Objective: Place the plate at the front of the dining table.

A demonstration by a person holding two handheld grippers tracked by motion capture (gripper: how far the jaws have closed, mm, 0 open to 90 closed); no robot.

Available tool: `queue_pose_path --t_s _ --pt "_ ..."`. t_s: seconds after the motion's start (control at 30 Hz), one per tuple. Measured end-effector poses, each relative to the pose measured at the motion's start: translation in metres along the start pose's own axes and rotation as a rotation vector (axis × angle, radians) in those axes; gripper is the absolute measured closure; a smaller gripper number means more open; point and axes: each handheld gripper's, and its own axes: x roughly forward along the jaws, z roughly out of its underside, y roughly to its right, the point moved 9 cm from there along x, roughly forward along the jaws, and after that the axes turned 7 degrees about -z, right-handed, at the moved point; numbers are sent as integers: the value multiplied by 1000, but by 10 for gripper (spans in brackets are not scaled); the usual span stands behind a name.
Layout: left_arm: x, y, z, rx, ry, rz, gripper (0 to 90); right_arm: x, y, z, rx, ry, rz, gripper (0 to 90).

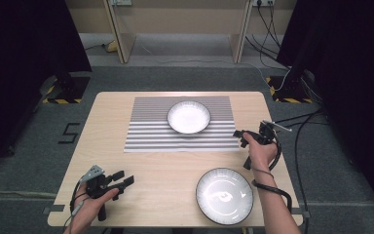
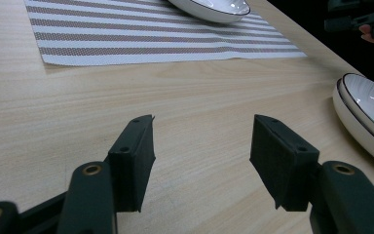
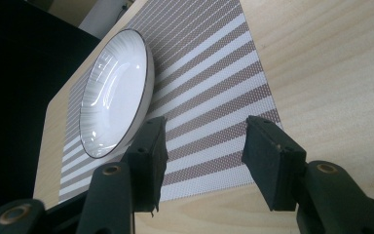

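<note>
Bowls wait in two spots: one (image 3: 114, 92) on the striped mat (image 3: 209, 83) just ahead of our right gripper (image 3: 204, 158), another (image 2: 370, 119) to the right of our left gripper (image 2: 202, 161). Both grippers are wide and empty. We judge this the approach; next we must close on a rim.

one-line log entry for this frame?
left gripper: open, empty | right gripper: open, at mat edge | small plate: on mat | large plate: on table

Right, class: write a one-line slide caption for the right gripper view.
Open right claw poised over the edge of a striped placemat, a white dark-rimmed bowl resting on it beyond.
</note>
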Motion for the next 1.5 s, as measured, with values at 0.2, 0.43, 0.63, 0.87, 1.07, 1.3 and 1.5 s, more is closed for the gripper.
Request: queue_pose_path --t_s 0.2,0.43,0.63,0.87,1.07,1.3,1.5 --pt "0 1 0 1 0 -1 412 -7 7 3 -9 9 5 499" --pt "0 1 0 2 1 2 412 -16 12 6 -15 17 9 493" --pt "0 2 0 3 1 2 412 -24 17 8 -9 28 13 491" --pt "0 3 0 4 1 2 412 -32 24 13 -3 32 15 489" --pt "0 4 0 6 -1 3 412 -41 31 19 -8 33 19 483" --pt "1 5 1 10 -5 4 412 -50 39 26 -3 38 23 481" --pt "1 5 1 10 -4 4 412 -57 43 29 -8 43 22 480"
